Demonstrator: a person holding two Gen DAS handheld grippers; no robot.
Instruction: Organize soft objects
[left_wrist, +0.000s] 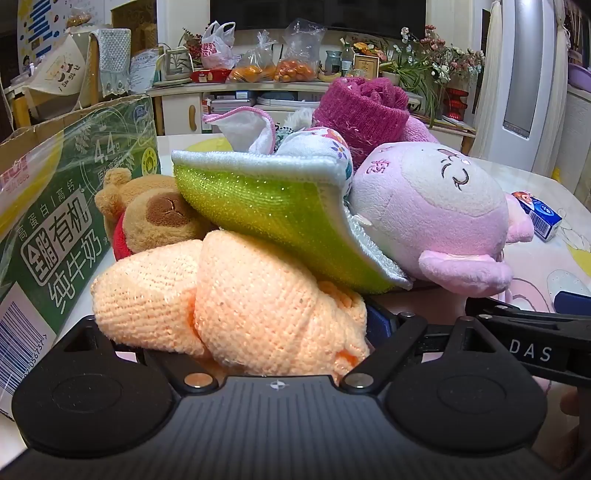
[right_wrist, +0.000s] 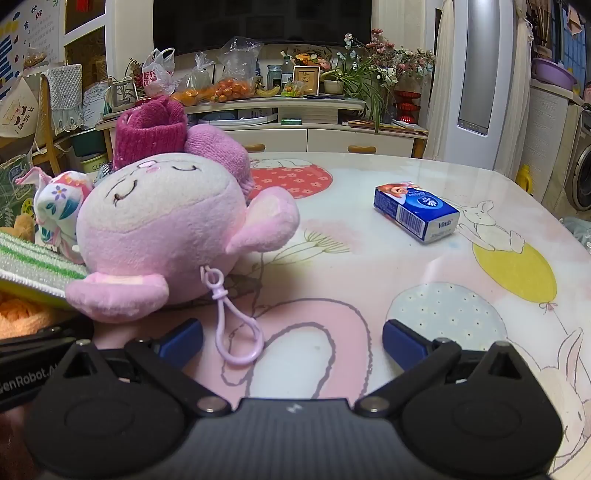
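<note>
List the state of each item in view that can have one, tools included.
Left tool: closed on the peach knit cloth.
Right tool: open, empty, low over the table.
Pink plush: lying on its side, loop trailing.
Green scrub cloth: draped across the pile.
Milk carton box: flaps open.
Tissue pack: flat, apart from the pile.

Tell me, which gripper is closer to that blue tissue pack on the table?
Right. The right gripper hangs open over the table with the tissue pack ahead of it; the left gripper is buried in the peach knit, farther away.

Tissue pack (right_wrist: 416, 212) on patterned table (right_wrist: 369, 266); milk carton box (left_wrist: 55, 206) at left.
</note>
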